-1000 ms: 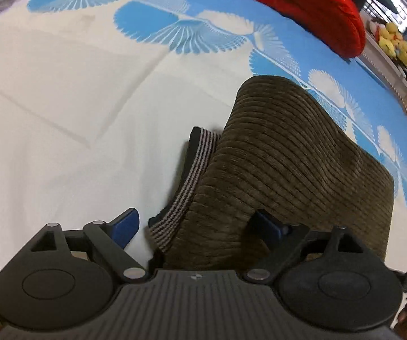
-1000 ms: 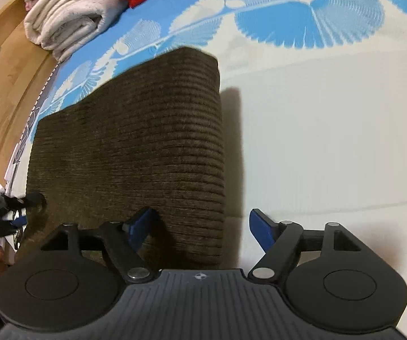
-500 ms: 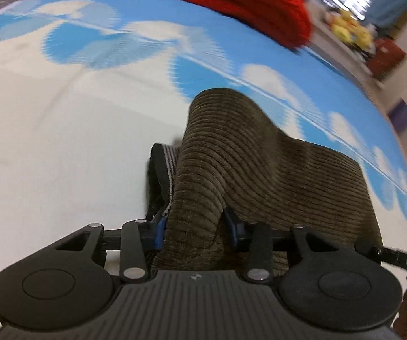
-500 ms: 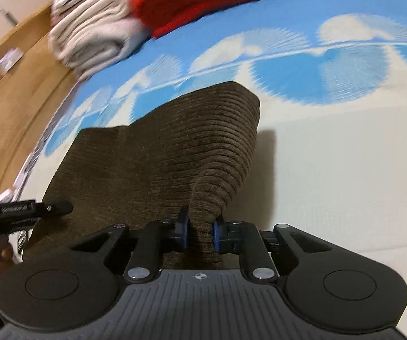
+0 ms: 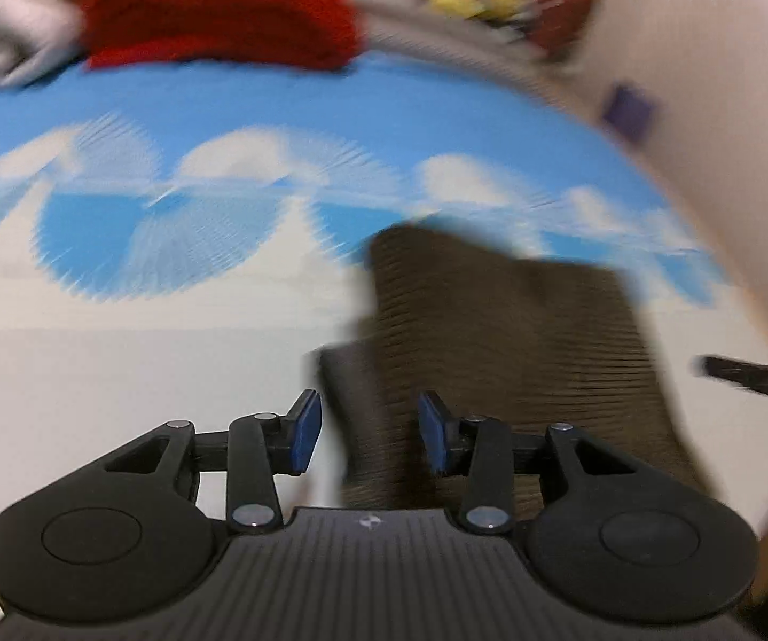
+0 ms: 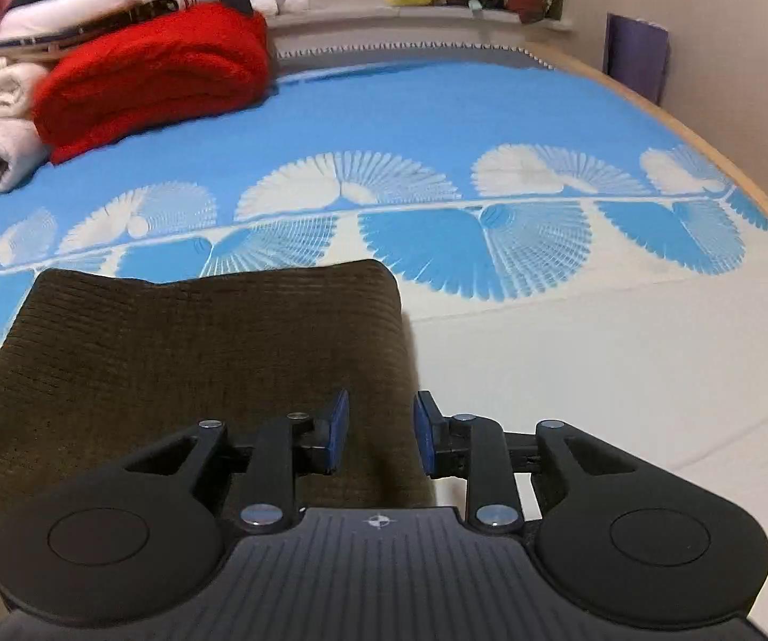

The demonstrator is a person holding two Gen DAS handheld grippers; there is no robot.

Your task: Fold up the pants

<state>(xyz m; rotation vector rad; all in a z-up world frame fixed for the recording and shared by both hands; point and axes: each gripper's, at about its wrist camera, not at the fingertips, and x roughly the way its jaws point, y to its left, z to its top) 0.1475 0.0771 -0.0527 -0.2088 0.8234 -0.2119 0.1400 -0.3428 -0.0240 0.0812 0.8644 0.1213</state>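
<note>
Two claws have carried the near edge of the brown corduroy pants (image 6: 197,352) up and over. A second ago the garment lay longer ahead of them with a striped waistband showing; now no band is in sight and the cloth lies as a shorter, thicker block on the bed (image 6: 597,374).

The right claw (image 6: 381,438) pinched a ridge of cloth half a second ago. Its jaws are now opening, with the right-hand edge of the pants lying between and below the pads, which no longer press on it. Most of the garment spreads ahead and to its left.

The left claw (image 5: 369,439) stands at the width it had when it gripped. Cloth runs between its pads, but blur hides whether they bite, so I cannot tell. The pants reach ahead and to its right.

This fold looks laid down. Next comes the left claw's release and perhaps one more fold. A red blanket (image 6: 159,80) sits far ahead, well clear.
</note>
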